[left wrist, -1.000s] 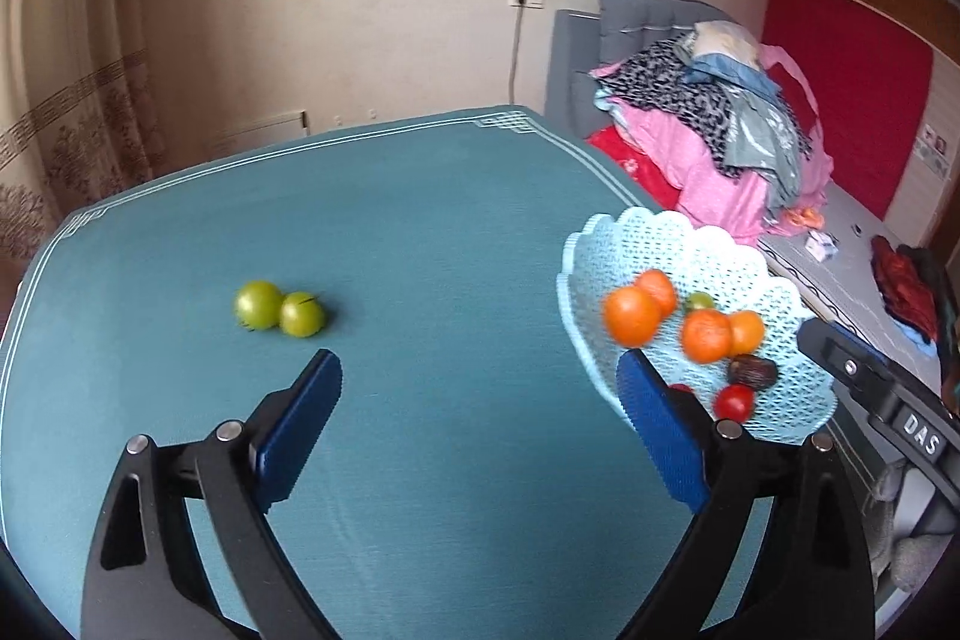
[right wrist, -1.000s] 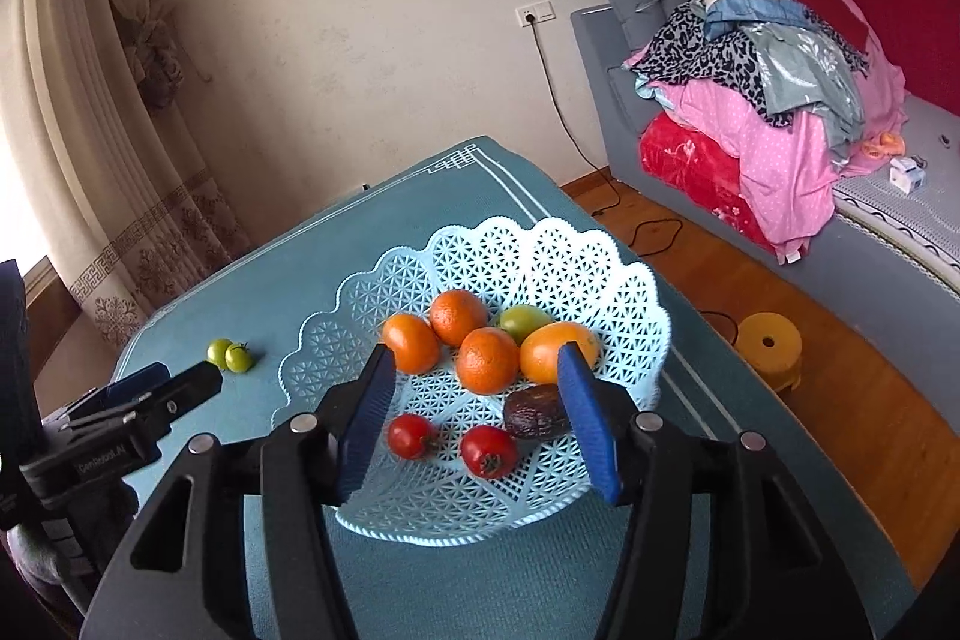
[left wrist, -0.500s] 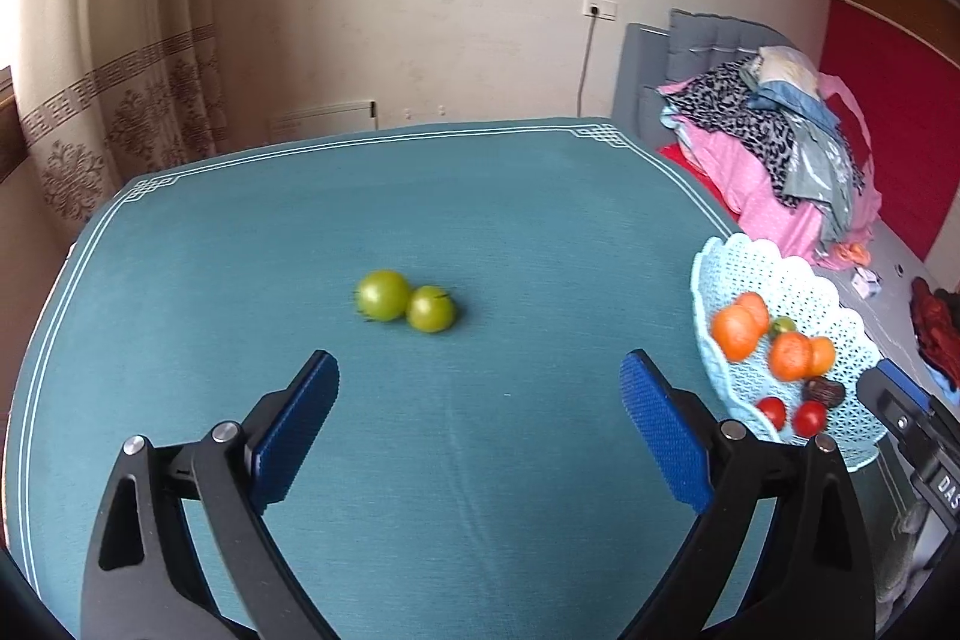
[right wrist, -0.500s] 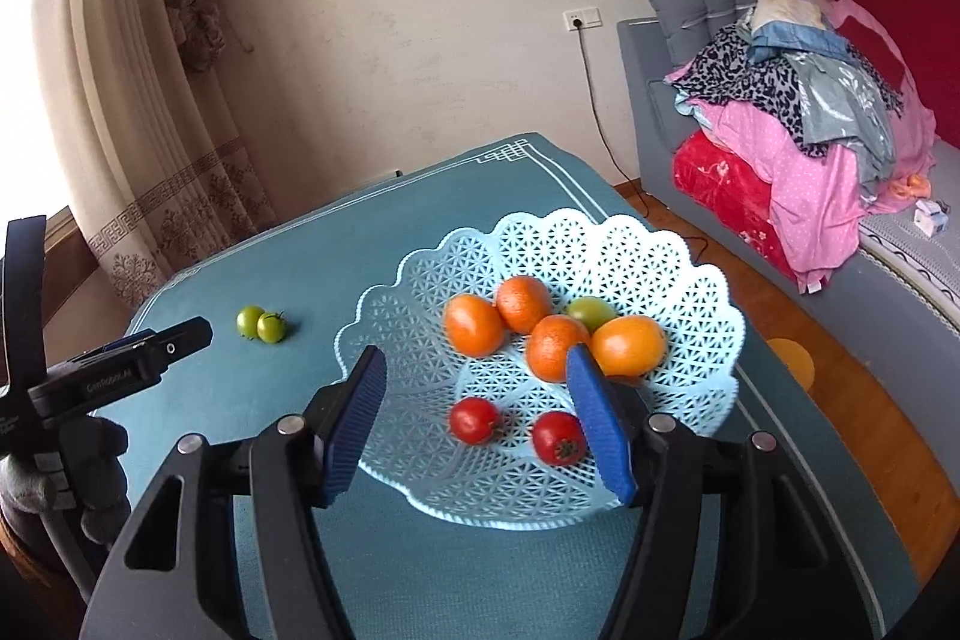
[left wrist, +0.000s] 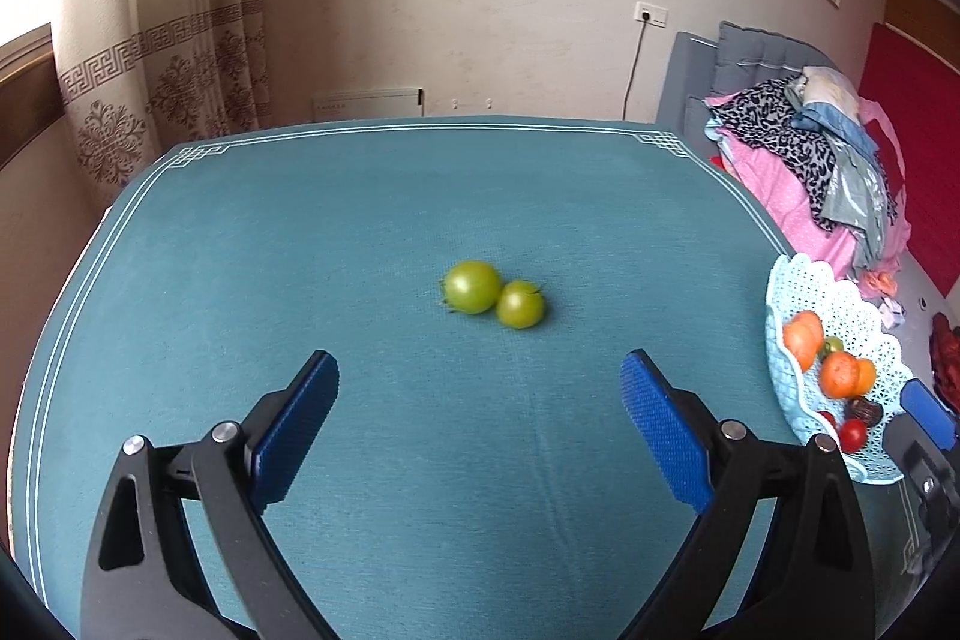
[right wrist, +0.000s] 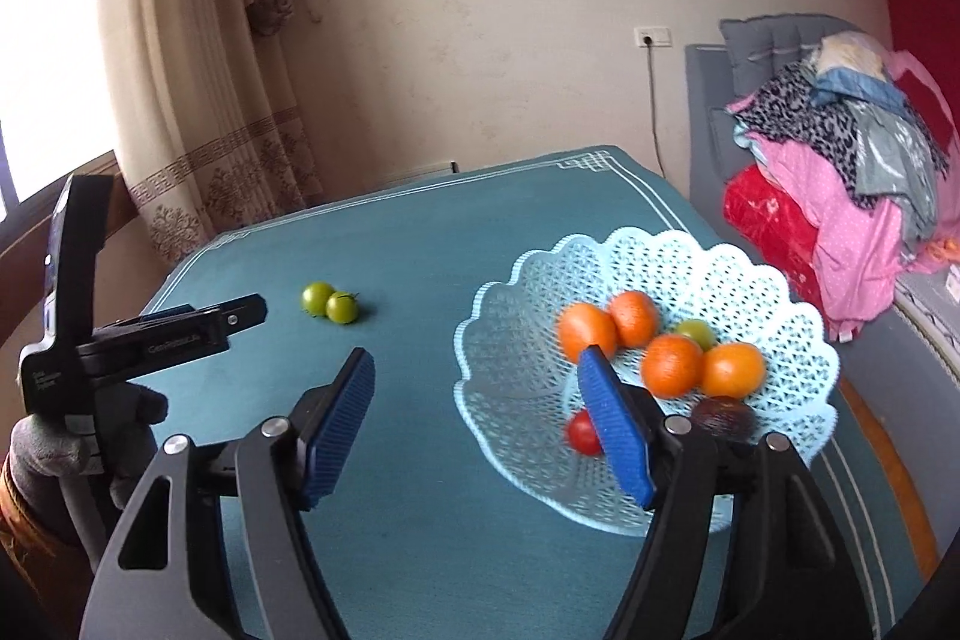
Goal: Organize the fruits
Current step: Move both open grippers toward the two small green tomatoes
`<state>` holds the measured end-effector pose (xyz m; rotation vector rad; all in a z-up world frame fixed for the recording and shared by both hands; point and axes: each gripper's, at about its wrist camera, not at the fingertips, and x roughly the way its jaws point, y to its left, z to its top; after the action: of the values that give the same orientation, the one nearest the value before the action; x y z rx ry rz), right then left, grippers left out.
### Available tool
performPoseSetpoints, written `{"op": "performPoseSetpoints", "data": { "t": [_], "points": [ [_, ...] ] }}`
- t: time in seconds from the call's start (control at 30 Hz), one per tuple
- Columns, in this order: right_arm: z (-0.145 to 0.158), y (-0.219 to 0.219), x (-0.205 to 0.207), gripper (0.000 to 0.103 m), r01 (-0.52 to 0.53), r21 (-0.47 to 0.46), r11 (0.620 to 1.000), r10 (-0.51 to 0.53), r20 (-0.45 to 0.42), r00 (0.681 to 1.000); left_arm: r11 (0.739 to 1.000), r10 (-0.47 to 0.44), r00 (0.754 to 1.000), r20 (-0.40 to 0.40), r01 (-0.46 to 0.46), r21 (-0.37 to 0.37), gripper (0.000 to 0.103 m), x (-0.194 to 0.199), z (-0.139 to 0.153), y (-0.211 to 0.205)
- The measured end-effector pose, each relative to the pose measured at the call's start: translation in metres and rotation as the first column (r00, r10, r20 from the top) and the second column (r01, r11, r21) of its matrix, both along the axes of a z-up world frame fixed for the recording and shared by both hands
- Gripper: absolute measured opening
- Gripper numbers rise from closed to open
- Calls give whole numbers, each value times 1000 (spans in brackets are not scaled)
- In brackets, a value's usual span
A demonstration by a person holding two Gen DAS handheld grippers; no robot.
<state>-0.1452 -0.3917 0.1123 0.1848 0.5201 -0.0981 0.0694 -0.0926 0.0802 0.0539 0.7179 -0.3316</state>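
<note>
Since the earlier frames, the left gripper (left wrist: 480, 424) is swinging away from the basket: the two green tomatoes (left wrist: 492, 293), which were sitting off beyond its left finger, are now lying dead ahead of the gap, and the basket (left wrist: 840, 382) is sliding out past its right finger to the edge of view. The right gripper (right wrist: 480, 418) is drifting too; the basket (right wrist: 648, 370) that was centred between its fingers is now mostly beyond the right finger, and its jaws are opening with nothing between them. Left fingers are standing spread wide, empty, blue pads facing in. The green pair is resting on the teal table (left wrist: 300, 250), touching each other, ahead of and beyond the left fingertips, not yet between them. The line through the two fruits is running roughly across the left gripper's gap, tilted slightly, so closing on both at once looks awkward; taking one looks likelier. From the right wrist view the same pair (right wrist: 331, 303) is lying ahead and past the left finger, farther off, with the left gripper's tip (right wrist: 240, 317) already pointing toward it. Judgement: left hand is the nearer and better lined up. Oranges, red tomatoes and a dark fruit are already lying in the basket.
</note>
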Motion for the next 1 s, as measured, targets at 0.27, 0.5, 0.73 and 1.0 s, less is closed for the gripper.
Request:
{"op": "performPoseSetpoints", "data": {
  "t": [0.27, 0.5, 0.73, 1.0],
  "points": [
    [4, 39, 17, 73, -105, -68, 992, 105, -10, 994, 996, 81, 996, 23, -82, 40, 96, 6, -7, 16],
    [1, 63, 48, 73, -184, -96, 978, 180, -52, 982, 987, 143, 988, 55, -147, 68, 96, 14, -8, 30],
    [-23, 72, 93, 73, -226, -61, 972, 213, -162, 964, 975, 203, 976, 76, -209, 78, 96, 19, -9, 45],
    [-54, 73, 146, 73, -212, 3, 977, 206, -256, 944, 963, 268, 962, 47, -269, 33, 96, 25, -16, 68]
  ]
}}
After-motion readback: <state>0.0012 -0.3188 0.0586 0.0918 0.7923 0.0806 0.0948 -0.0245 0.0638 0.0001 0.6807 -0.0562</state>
